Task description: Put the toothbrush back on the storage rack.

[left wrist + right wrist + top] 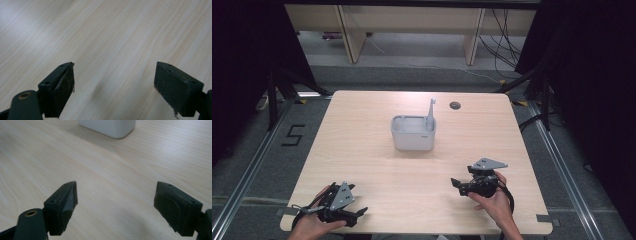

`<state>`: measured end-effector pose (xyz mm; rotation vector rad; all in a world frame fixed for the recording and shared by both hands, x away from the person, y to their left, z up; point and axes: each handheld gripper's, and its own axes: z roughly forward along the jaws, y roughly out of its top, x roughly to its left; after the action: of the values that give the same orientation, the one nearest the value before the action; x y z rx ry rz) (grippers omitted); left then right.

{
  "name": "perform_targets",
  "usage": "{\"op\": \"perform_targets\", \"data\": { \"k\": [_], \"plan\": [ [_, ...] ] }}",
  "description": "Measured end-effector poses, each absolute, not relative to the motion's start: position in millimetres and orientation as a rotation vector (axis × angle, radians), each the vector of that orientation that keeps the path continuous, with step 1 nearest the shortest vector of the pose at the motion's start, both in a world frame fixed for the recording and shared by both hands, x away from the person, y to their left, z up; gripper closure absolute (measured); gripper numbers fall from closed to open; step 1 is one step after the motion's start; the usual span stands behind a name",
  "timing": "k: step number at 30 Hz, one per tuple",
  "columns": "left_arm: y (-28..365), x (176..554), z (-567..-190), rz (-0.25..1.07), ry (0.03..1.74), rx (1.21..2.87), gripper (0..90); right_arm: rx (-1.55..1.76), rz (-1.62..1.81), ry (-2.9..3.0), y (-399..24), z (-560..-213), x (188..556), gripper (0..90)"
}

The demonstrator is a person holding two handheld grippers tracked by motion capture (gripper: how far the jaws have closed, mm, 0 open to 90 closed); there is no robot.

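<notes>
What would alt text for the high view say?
A person's hands hold the left gripper and right gripper low over a wooden table, both apart from a grey tub with an upright utensil at mid-table.

White container cut off by the top edge of the right gripper view, its contents hidden, person's forearms cropped at bottom of high view.

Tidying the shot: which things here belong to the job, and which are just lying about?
Job:
- grey plastic caddy with upright grey handled tool
- left gripper, open
- right gripper, open

Lying about:
- light wooden table's round cable hole
- floor cables
</notes>
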<state>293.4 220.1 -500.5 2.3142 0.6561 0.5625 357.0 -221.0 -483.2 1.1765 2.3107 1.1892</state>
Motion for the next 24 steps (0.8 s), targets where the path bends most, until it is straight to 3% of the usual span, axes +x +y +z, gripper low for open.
{"op": "perform_targets", "data": {
  "k": [24],
  "plan": [
    [221,294,-500,0.570,0.641,2.335,16.3,1.166,1.132,2.368,-228,-488,335,17.0]
  ]
}}
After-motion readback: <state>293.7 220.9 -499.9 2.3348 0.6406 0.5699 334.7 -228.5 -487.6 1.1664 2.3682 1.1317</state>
